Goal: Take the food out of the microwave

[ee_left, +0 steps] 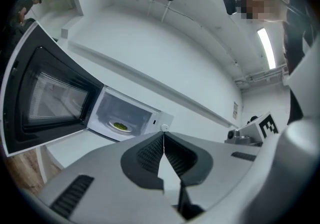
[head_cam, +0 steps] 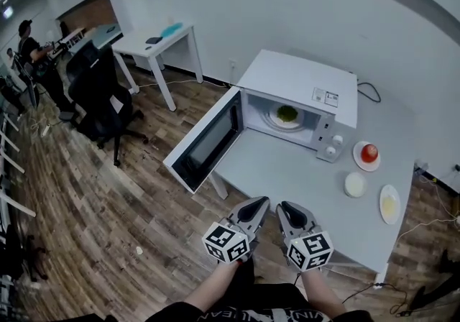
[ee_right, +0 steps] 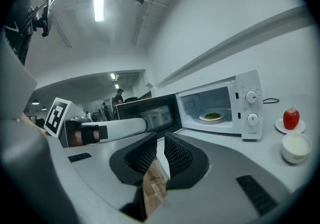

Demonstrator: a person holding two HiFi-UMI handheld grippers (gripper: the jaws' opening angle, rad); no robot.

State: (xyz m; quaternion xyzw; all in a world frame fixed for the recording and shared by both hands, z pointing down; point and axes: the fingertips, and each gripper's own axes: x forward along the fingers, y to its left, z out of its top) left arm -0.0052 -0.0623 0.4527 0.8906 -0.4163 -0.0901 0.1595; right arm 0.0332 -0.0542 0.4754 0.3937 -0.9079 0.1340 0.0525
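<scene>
A white microwave stands on the white table with its door swung wide open to the left. Inside it, on the turntable, is a plate of green food, also visible as the plate and the plate in the gripper views. Both grippers hover side by side at the table's near edge, well short of the microwave and pointing at it. My left gripper is shut and empty. My right gripper shows a thin gap between its tips, with nothing in it.
To the right of the microwave sit a red apple on a saucer, a white bowl and a small plate. A black office chair, a white desk and a person are on the wooden floor at left.
</scene>
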